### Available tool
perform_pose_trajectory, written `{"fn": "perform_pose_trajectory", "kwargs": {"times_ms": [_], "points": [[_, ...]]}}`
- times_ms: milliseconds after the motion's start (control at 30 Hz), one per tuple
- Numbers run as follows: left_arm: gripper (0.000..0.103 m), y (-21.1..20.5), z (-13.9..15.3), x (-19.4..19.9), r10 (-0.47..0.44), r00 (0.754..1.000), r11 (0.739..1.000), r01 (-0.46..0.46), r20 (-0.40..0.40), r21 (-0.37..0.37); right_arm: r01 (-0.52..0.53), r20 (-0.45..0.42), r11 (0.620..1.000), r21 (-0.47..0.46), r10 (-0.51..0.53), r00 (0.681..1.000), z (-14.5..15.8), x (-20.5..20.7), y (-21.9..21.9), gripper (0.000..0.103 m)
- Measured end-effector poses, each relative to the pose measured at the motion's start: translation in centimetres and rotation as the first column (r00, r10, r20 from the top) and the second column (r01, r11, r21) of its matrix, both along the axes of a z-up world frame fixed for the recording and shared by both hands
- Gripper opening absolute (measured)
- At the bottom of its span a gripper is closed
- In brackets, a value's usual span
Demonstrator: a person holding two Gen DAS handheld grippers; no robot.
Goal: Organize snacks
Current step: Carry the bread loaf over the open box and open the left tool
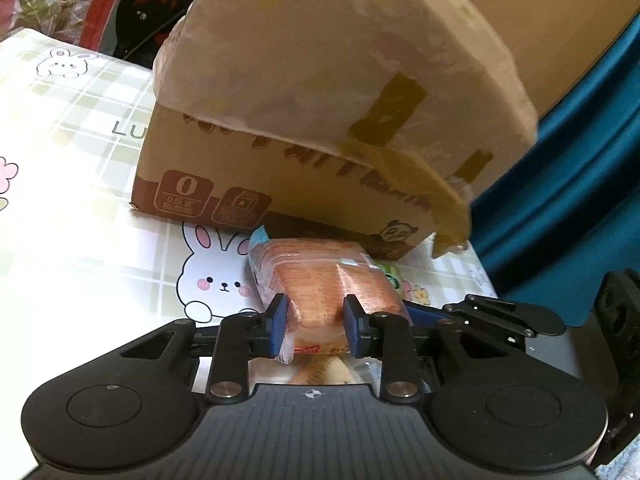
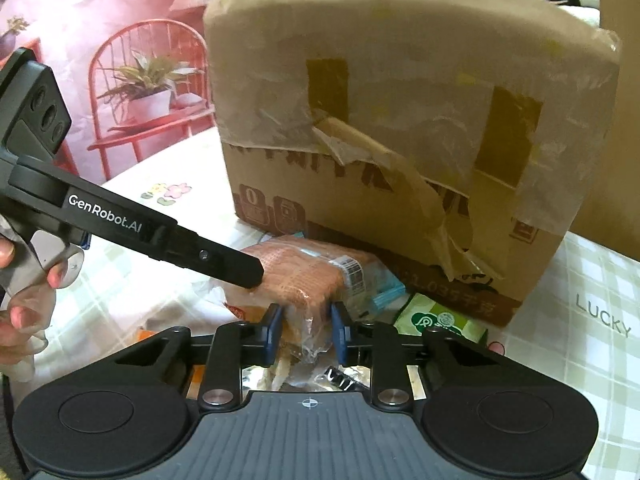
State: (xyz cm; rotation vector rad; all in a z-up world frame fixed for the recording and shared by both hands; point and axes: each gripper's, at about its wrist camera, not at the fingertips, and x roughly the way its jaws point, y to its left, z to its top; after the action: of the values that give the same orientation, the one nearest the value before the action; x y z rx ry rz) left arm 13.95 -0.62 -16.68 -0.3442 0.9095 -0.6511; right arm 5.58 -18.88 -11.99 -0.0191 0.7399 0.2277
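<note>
Left wrist view shows the left gripper point(image 1: 314, 322) clamped on a wrapped bread pack point(image 1: 320, 280) lying on the tablecloth point(image 1: 80, 240) before the cardboard box point(image 1: 280, 184). The right gripper point(image 2: 306, 328) pinches the same pack, so this looks like the pick-up step. Next likely calls for lifting it over the box's folded flap.

Directly ahead of both tools, the taped cardboard box point(image 1: 280, 184) blocked forward travel; its hanging flap point(image 1: 360, 64) overhung the space above the left gripper point(image 1: 314, 322), closing off upward clearance there. A torn tape strip point(image 2: 420, 200) dangled off the box face ahead-right of the right gripper point(image 2: 305, 330). The wrapped bread packet point(image 1: 320, 280) filled the gap between tools and box, nearly touching the box base. The left tool's body crossed in from the right gripper's left, its tip over the packet. A green packet point(image 2: 440, 316) lay just right of the right gripper. Bare tablecloth point(image 1: 80, 220) lay open left of the left gripper.
</note>
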Motion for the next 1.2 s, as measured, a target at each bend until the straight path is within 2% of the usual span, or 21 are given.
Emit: {"fn": "perform_pose_trajectory", "kwargs": {"times_ms": [133, 333, 467, 600, 833, 1000, 1200], "points": [[0.031, 0.7, 2.0, -2.0, 0.011, 0.998, 1.0, -0.012, 0.06, 0.013, -0.025, 0.041, 1.0, 0.004, 0.025, 0.999, 1.5, -1.2, 0.5, 0.023], [0.031, 3.1, 5.9, -4.9, 0.074, 0.984, 0.997, -0.073, 0.16, -0.008, -0.091, 0.146, 0.996, -0.007, 0.091, 0.985, 5.3, -2.4, 2.5, 0.023], [0.03, 4.2, 9.5, -6.3, 0.098, 0.961, 0.995, -0.099, 0.257, -0.008, -0.122, 0.234, 0.992, -0.004, 0.12, 0.965, 8.6, -3.1, 3.6, 0.023], [0.03, 4.4, 13.3, -7.1, 0.108, 0.928, 0.994, -0.109, 0.356, -0.018, -0.137, 0.322, 0.99, -0.018, 0.136, 0.937, 12.3, -3.5, 3.8, 0.023], [0.03, 1.3, 18.3, -4.6, 0.063, 0.877, 0.998, -0.07, 0.477, -0.002, -0.106, 0.424, 0.993, -0.05, 0.117, 0.898, 18.2, -1.7, 1.3, 0.023], [0.03, -2.1, 18.7, 0.1, 0.023, 0.889, 1.0, -0.023, 0.458, -0.005, -0.05, 0.422, 0.996, -0.079, 0.079, 0.903, 19.6, 1.5, -2.1, 0.023], [0.03, -5.9, 17.1, 4.4, -0.014, 0.915, 1.0, 0.003, 0.403, 0.028, 0.021, 0.362, 0.997, -0.079, 0.009, 0.932, 17.2, 5.6, -6.3, 0.023]]}}
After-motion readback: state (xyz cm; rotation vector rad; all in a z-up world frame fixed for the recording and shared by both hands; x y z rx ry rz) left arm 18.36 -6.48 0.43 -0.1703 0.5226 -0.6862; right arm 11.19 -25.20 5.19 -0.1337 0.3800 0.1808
